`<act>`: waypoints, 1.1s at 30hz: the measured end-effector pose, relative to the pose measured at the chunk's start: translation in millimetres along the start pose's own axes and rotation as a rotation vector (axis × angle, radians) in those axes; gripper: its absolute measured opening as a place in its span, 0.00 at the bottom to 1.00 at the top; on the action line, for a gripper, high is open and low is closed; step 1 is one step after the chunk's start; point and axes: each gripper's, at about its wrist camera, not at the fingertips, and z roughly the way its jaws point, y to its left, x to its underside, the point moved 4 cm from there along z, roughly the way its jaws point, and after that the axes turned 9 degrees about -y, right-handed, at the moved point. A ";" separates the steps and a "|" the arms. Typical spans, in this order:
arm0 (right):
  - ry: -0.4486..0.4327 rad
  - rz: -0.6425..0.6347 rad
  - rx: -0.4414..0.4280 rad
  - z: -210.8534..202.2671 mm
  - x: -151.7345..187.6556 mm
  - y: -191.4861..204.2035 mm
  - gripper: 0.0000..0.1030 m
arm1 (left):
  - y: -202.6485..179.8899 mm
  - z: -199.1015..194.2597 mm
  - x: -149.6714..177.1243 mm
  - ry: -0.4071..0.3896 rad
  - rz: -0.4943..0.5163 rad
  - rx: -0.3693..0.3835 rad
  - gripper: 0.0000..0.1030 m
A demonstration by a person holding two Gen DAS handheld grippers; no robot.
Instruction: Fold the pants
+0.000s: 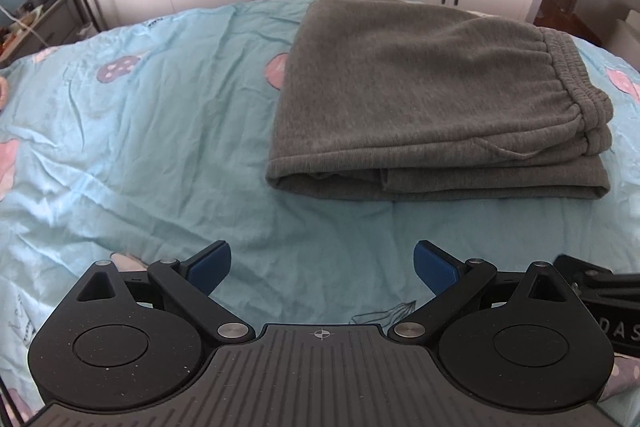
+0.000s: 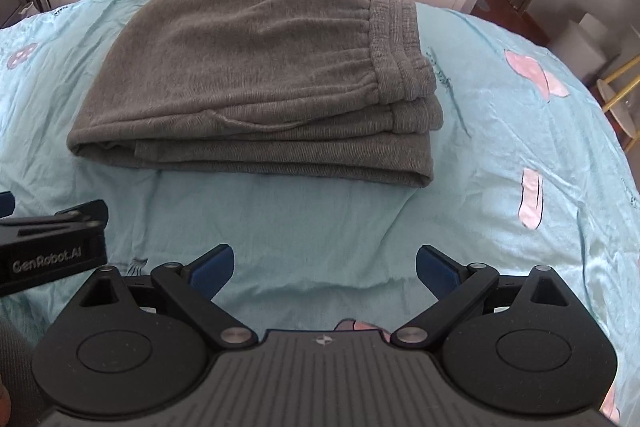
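Pants (image 1: pixel 420 99) lie folded in a neat grey stack on the bed sheet (image 1: pixel 140 131); left gripper (image 1: pixel 322 265) and right gripper (image 2: pixel 324 265) hover spread wide, empty. Folding looks finished, perhaps only tidying left.

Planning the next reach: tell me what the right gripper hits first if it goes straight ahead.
Likely the bedsheet: the open right gripper points slightly down at bare sheet, short of the folded grey pants. On a flatter path, the pants' near edge; depth is unclear.
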 end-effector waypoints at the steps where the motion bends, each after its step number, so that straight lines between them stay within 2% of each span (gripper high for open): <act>1: -0.006 0.000 0.001 0.4 -1.3 0.4 0.95 | 0.1 -0.5 -0.1 -0.004 -0.002 0.005 0.98; 33: 0.007 0.040 -0.004 1.6 1.3 -4.0 0.95 | -2.4 0.1 5.1 0.004 0.009 0.015 0.98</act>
